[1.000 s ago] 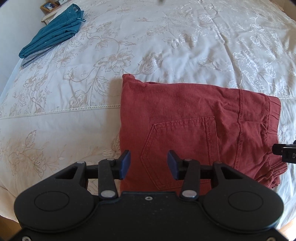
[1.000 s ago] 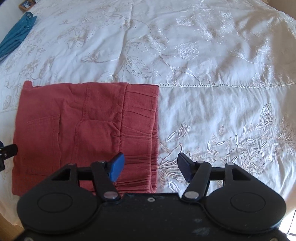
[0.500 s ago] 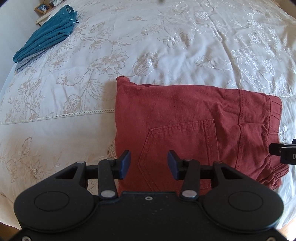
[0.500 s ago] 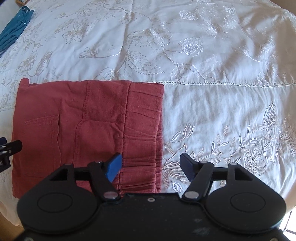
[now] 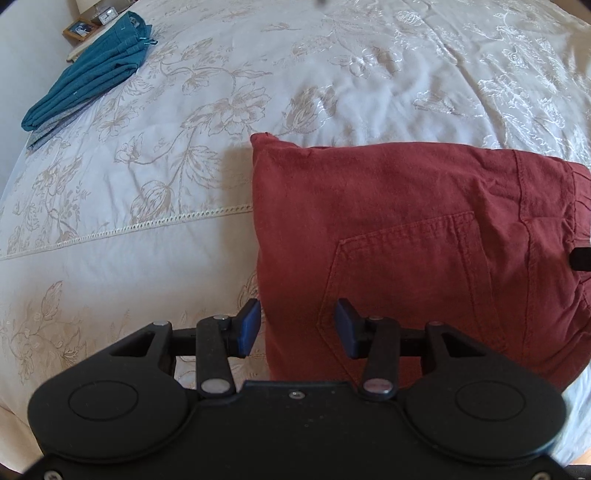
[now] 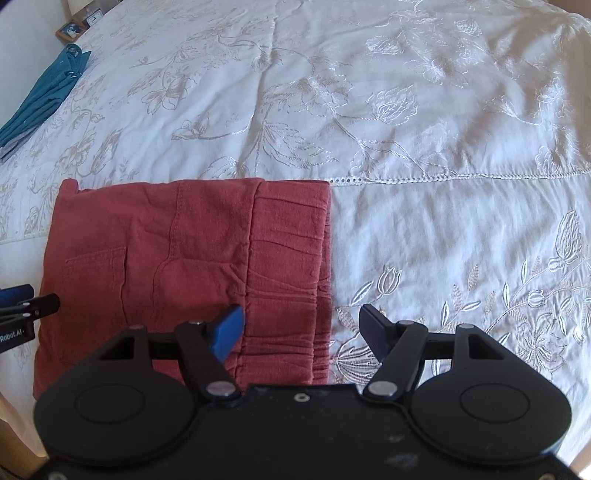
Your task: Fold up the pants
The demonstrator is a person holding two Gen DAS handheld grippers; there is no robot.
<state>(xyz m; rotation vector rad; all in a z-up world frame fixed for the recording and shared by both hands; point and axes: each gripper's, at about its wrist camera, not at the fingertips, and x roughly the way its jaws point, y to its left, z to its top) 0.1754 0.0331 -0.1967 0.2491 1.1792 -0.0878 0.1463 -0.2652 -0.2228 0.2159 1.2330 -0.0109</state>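
On bedspread (image 6: 424, 221): red pants (image 5: 388, 221) folded | left gripper (image 5: 297, 326) spread; right gripper (image 6: 301, 328) spread, both empty

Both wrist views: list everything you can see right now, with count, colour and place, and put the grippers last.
Red pants: one, brick red, folded into a flat rectangle on the near part of the bed, back pocket facing up.
Teal garment: one, teal, folded, far left edge of the bed, lying on something grey.
Bedspread: one, white with floral embroidery, covering the bed.
Picture frame: one, wooden, on a surface beyond the bed's far left corner.
Small clock: one, pale, beside the frame.
Left gripper: one, black with blue pads, open over the pants' left edge.
Right gripper: one, black with blue pads, open over the waistband edge.
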